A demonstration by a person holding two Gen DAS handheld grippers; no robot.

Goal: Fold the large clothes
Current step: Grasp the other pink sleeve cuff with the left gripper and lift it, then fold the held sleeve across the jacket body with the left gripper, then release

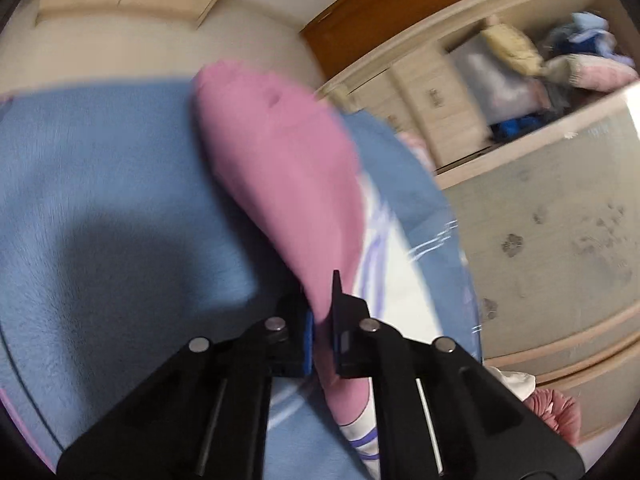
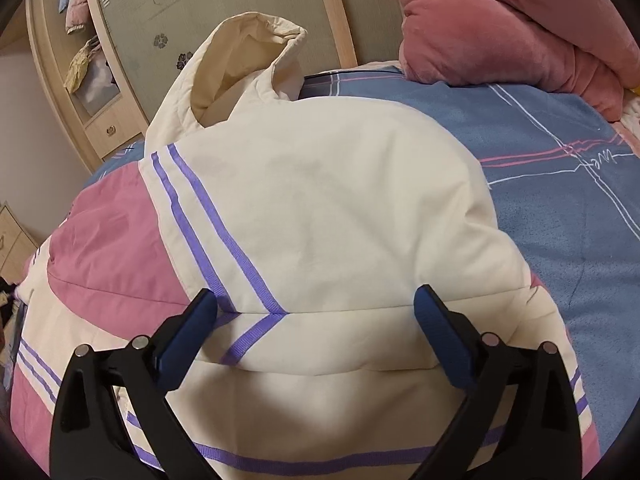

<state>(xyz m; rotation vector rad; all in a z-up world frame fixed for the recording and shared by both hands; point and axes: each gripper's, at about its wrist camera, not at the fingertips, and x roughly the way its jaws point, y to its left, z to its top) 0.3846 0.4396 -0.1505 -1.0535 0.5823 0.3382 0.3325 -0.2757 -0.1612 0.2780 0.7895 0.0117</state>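
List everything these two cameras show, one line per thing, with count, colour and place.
jacket: one, cream with pink panels and purple stripes, spread on the bed; its hood stands up at the far end.
pink sleeve: one, part of the jacket, lifted off the bed in the left wrist view.
bed cover: one, blue with pink and white lines, under the jacket.
pink quilt: one, bunched at the bed's far right corner.
wardrobe: one, pale wood with flower-patterned panels, beside the bed; clothes piled in its open section.
left gripper: one, black, jaws shut on the pink sleeve.
right gripper: one, black with blue pads, jaws wide open over the jacket.
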